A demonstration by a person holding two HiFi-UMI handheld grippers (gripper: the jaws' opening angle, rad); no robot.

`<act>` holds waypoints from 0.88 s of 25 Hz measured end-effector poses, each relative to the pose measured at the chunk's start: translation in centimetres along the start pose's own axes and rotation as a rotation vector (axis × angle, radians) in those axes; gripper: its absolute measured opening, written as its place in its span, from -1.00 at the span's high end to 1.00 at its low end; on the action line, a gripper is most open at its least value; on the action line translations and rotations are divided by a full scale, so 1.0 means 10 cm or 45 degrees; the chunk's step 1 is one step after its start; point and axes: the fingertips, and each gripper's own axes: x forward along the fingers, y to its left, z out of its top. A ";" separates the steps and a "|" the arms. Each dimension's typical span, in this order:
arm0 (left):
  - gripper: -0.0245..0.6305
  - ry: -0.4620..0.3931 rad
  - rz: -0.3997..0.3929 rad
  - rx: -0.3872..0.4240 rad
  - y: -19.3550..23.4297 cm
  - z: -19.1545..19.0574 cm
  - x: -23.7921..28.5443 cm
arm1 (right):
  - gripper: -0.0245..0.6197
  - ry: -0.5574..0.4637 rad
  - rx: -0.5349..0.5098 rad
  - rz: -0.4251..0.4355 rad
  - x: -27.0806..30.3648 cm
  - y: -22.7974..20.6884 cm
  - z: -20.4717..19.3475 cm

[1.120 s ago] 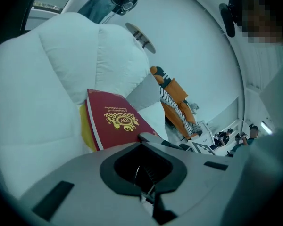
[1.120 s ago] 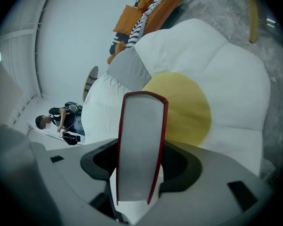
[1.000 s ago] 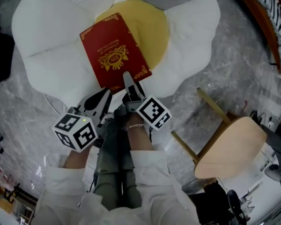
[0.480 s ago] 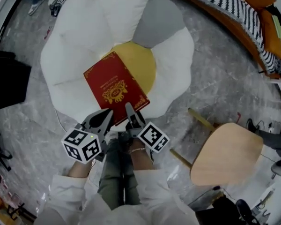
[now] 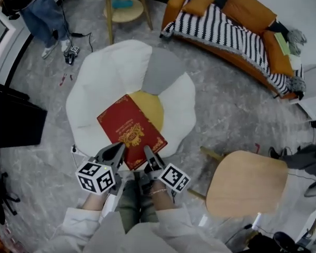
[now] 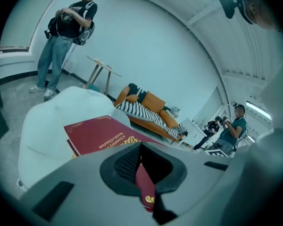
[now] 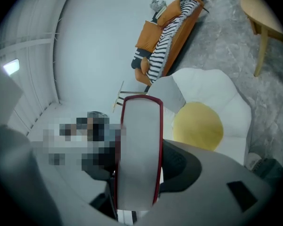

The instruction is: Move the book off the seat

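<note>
A red hardcover book (image 5: 130, 129) with gold ornament hangs over the near part of a white flower-shaped floor seat (image 5: 110, 78) with a yellow centre (image 5: 151, 105). My left gripper (image 5: 118, 151) is shut on the book's near edge. My right gripper (image 5: 147, 153) grips the same edge beside it. In the left gripper view the red cover (image 6: 96, 133) runs down between the jaws of the left gripper (image 6: 144, 175). In the right gripper view the book's white page edge (image 7: 139, 149) stands pinched in the right gripper (image 7: 137, 178), with the seat (image 7: 212, 86) beyond.
A light wooden chair (image 5: 247, 183) stands at the right, close to my legs. An orange and striped sofa (image 5: 231, 25) lies at the far right. A small round table (image 5: 118, 4) and a standing person (image 5: 37, 15) are at the back left. A black block (image 5: 10, 120) sits left.
The head view has pulled up and back, so the seat looks smaller. The book has come with both grippers toward the seat's near edge, still held by both.
</note>
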 end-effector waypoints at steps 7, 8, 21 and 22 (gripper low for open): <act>0.91 -0.055 -0.017 0.039 -0.44 0.42 -0.46 | 0.15 -0.012 -0.055 0.095 -0.43 0.69 0.10; 0.91 -0.062 -0.023 0.044 -0.50 0.45 -0.52 | 0.15 -0.017 -0.065 0.118 -0.48 0.78 0.12; 0.91 -0.216 -0.075 0.065 -1.11 1.03 -1.13 | 0.15 -0.125 0.028 0.351 -1.13 1.67 0.40; 0.91 -0.226 -0.082 0.070 -1.16 1.06 -1.16 | 0.15 -0.133 0.026 0.366 -1.17 1.73 0.42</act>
